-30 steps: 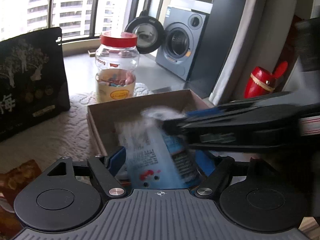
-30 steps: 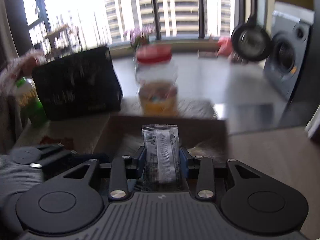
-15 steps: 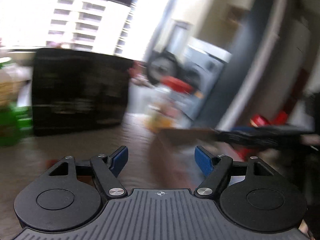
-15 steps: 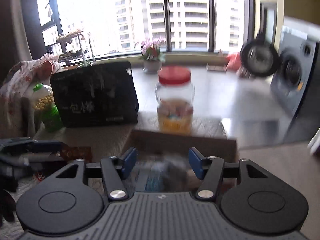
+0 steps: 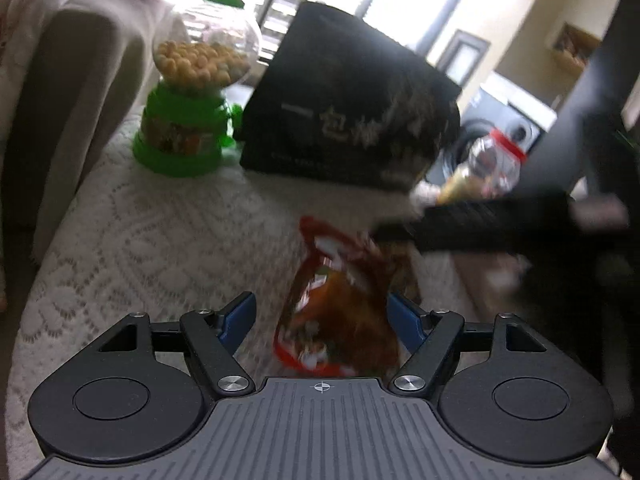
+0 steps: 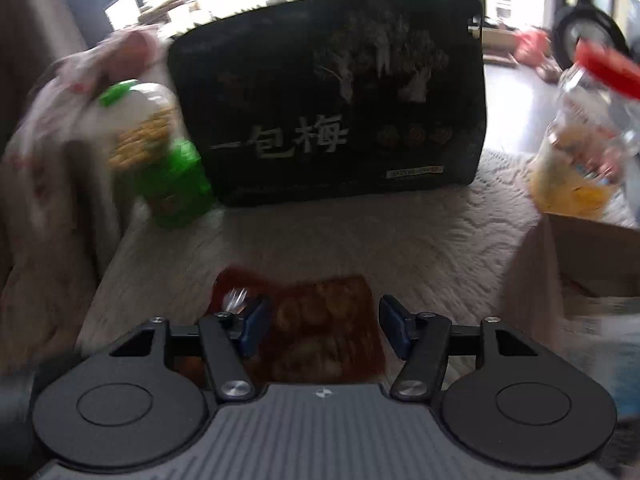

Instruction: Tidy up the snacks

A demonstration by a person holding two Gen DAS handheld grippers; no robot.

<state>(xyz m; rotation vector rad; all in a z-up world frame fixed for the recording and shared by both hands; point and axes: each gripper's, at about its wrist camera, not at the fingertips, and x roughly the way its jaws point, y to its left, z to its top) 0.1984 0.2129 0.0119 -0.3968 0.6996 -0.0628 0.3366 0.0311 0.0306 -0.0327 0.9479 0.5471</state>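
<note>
Green dispenser (image 5: pixel 186 120) holding yellow balls, red-lidded jar (image 6: pixel 584 136) part full, both tools (image 5: pixel 322 316) (image 6: pixel 320 326) wide, empty.

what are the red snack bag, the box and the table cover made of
Snack bag: looks like glossy plastic film, crinkled with bright glints. Box: matte brown cardboard, thin plain walls. Table cover: white lace-like cloth, raised openwork pattern, though blur leaves the fibre open.

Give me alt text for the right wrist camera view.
An open right gripper hovers over a red-brown snack packet on a white lace cloth. Behind stand a black bag, a green candy dispenser and a red-lidded jar.
</note>
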